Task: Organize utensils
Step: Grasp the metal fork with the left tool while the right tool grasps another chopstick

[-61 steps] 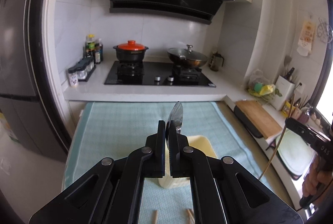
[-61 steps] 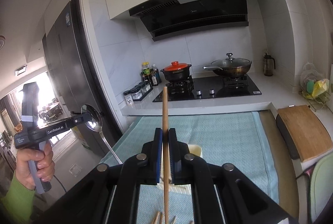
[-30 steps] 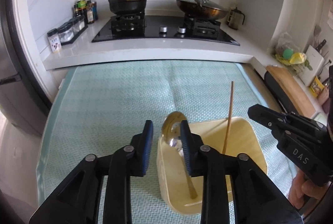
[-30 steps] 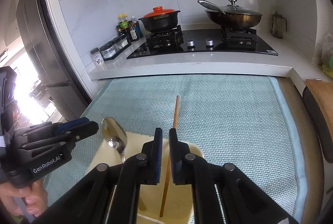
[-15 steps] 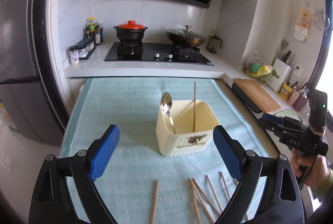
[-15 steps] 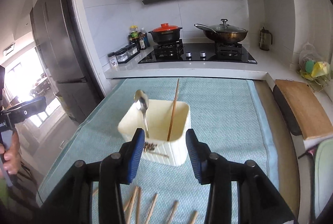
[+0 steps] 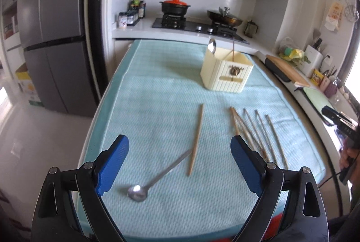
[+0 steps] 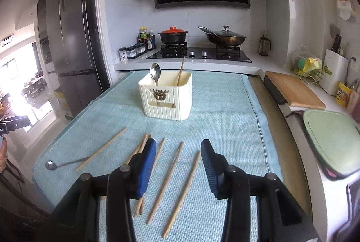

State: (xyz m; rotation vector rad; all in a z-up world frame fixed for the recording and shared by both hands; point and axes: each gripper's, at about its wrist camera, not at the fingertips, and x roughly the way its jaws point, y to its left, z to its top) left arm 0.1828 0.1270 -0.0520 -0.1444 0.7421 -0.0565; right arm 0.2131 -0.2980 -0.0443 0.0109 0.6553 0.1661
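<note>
- Blue-padded fingers (image 7: 112, 165) of the left gripper (image 7: 180, 163) were spread wide and held nothing; the right gripper (image 8: 178, 165) was parted and empty too.
- One steel spoon (image 8: 155, 75) and one wooden chopstick (image 8: 180, 72) were seen already standing in the cream ribbed plastic holder (image 8: 166, 98), at upper centre of the right view.
- A second steel spoon (image 7: 157, 176) and several loose wooden chopsticks (image 7: 258, 129) were left on the teal woven mat (image 7: 157, 96) in the lower frame, so most sorting was judged undone.

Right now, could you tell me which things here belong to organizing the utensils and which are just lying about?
Part of the job: cream holder, spoon in it, chopstick in it, loose spoon, loose chopsticks.

Just lying about: orange-lidded pot, wok, cutting board, spice jars.
</note>
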